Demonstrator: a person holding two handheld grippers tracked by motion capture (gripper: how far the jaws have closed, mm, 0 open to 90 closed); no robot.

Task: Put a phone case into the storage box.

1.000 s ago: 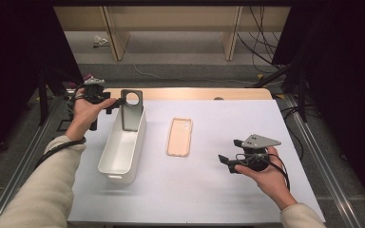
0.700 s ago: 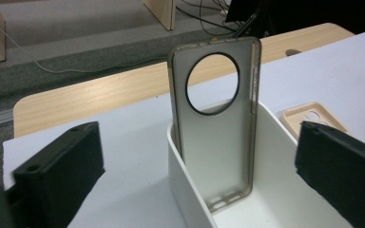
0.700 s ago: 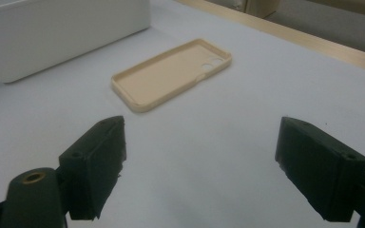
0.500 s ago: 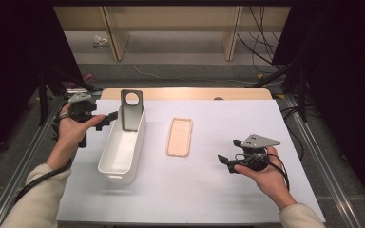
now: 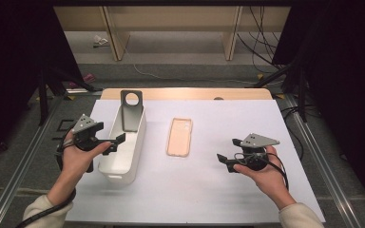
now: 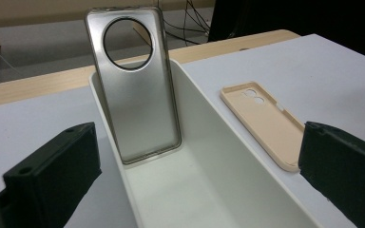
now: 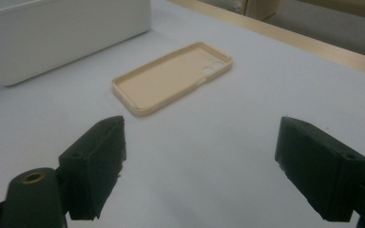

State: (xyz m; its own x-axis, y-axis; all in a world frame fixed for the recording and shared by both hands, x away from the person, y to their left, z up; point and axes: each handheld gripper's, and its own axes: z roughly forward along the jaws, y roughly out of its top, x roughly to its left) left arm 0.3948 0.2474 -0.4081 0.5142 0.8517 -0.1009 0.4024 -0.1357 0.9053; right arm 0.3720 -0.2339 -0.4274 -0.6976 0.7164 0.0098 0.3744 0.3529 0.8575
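Lying flat between the tools, the beige phone case is pointed lengthwise away from the person; both the left tool and the right tool are held apart, empty.

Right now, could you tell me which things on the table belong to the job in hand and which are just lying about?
In the job:
grey phone case, leaning upright in the white bin
left claw, open

Lying about:
beige phone case, flat on the table
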